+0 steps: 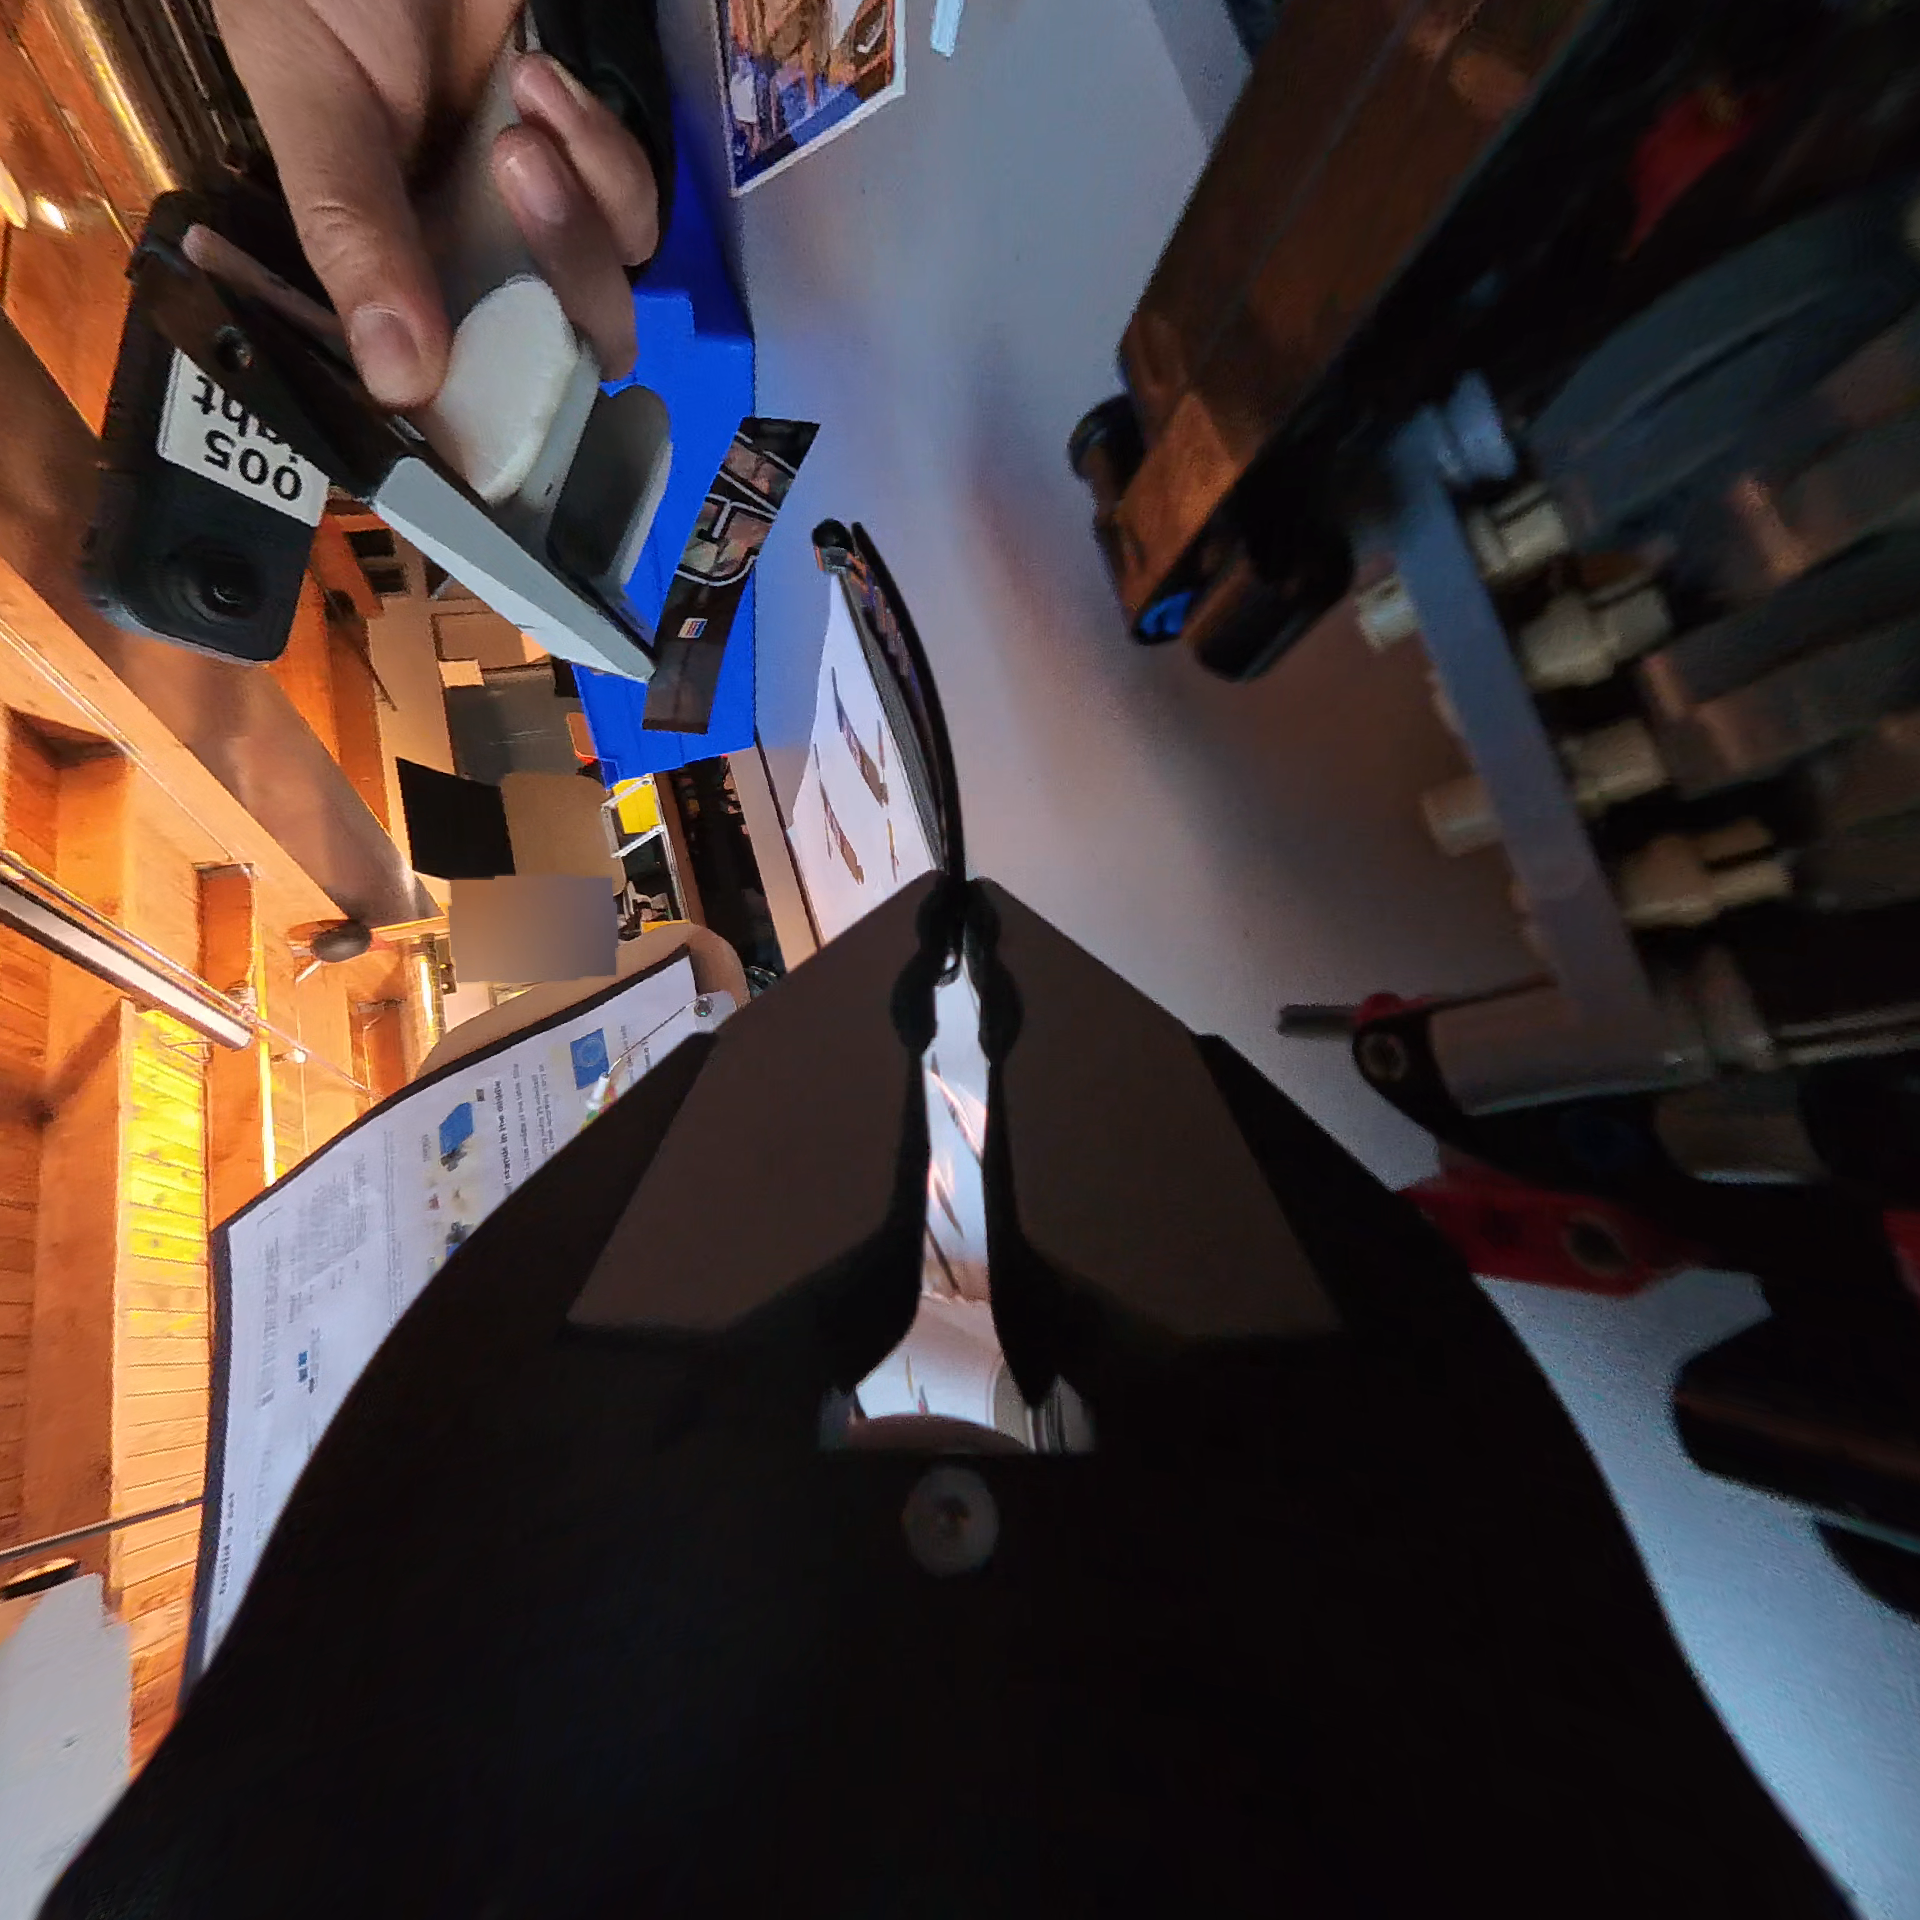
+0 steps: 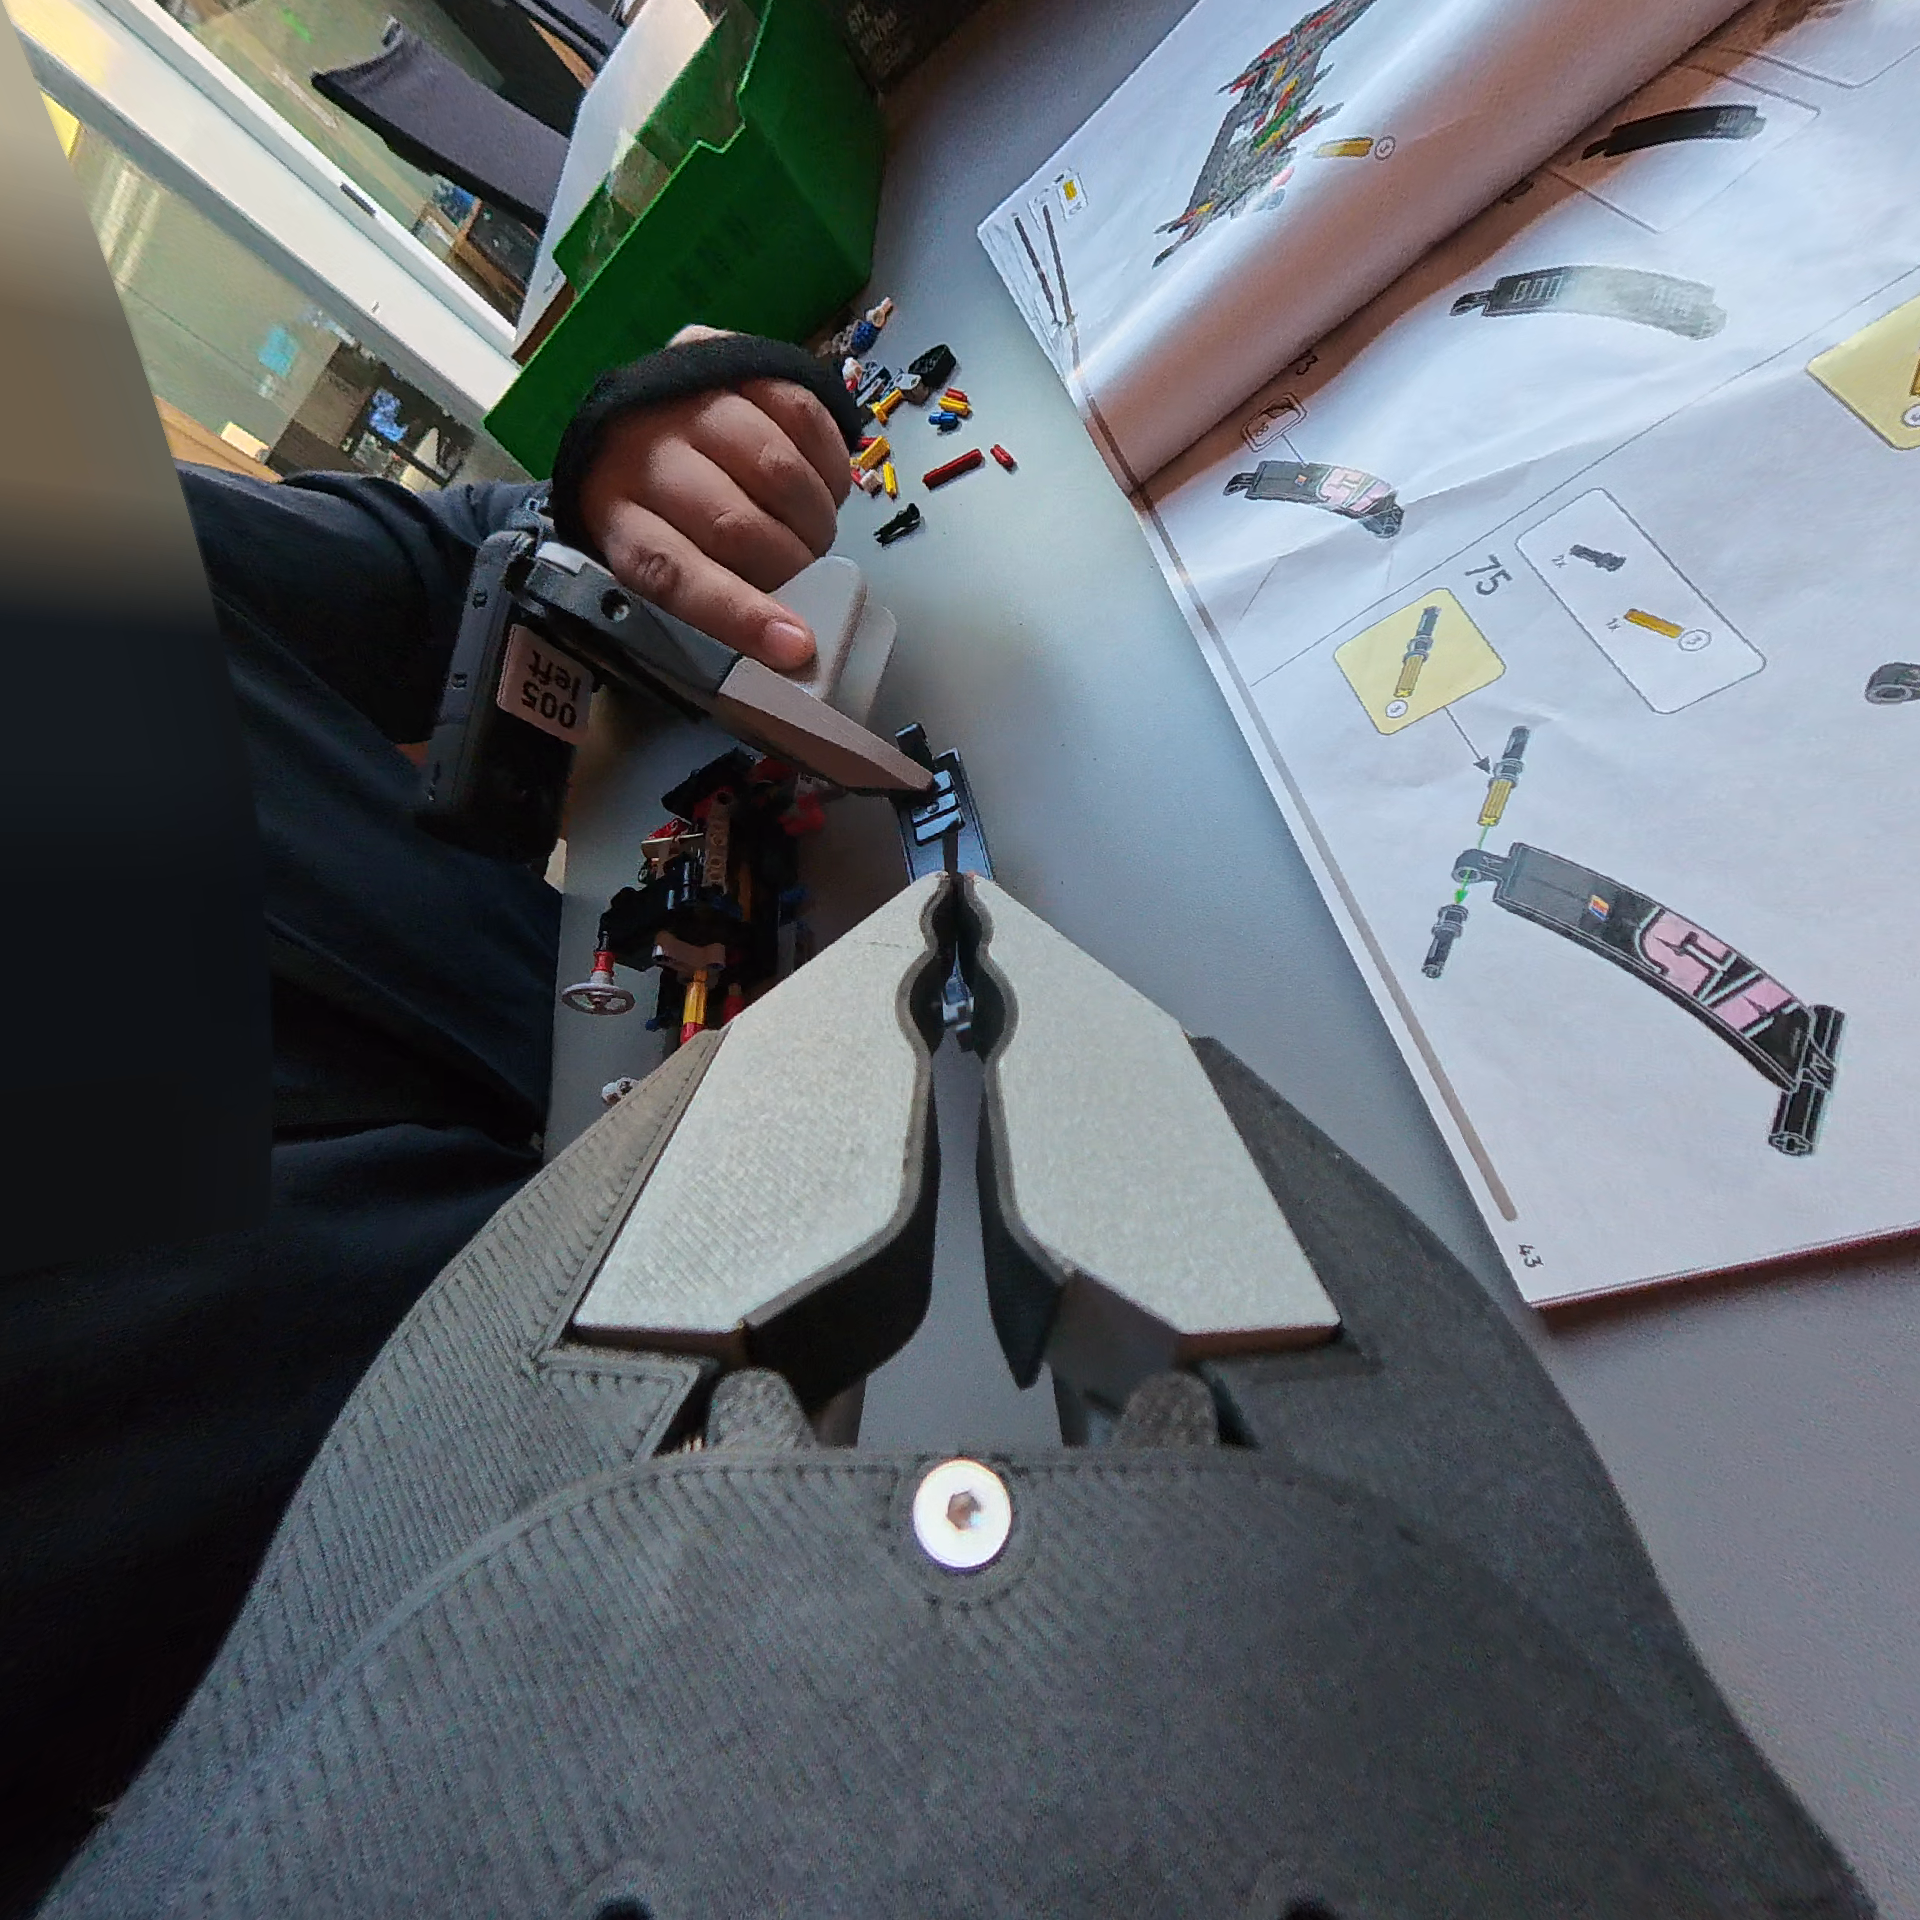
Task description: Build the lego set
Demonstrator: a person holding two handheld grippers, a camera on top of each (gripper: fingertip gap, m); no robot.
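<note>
My right gripper (image 2: 956, 881) is shut, and a black curved panel (image 2: 940, 821) comes out of its tips and runs away from me. My left gripper (image 2: 923, 781) comes in from the left with its tip on the ribbed back of that panel. In the left wrist view my left gripper (image 1: 956, 885) is shut on the near end of a thin black curved panel (image 1: 902, 686) seen edge-on. The right gripper (image 1: 644, 665) shows at the upper left, its tip against a black patterned strip (image 1: 727, 561). The partly built model (image 2: 707, 894) lies on the table to the left.
The open instruction booklet (image 2: 1507, 623) lies to the right. It also shows in the left wrist view (image 1: 852, 790). Loose small pieces (image 2: 914, 436) lie before a green bin (image 2: 727, 208). A blue bin (image 1: 707, 395) and a printed sheet (image 1: 416, 1195) are on the left. The model looms close and blurred (image 1: 1455, 520). One gripper's finger ends stand about 9 centimeters off the other's.
</note>
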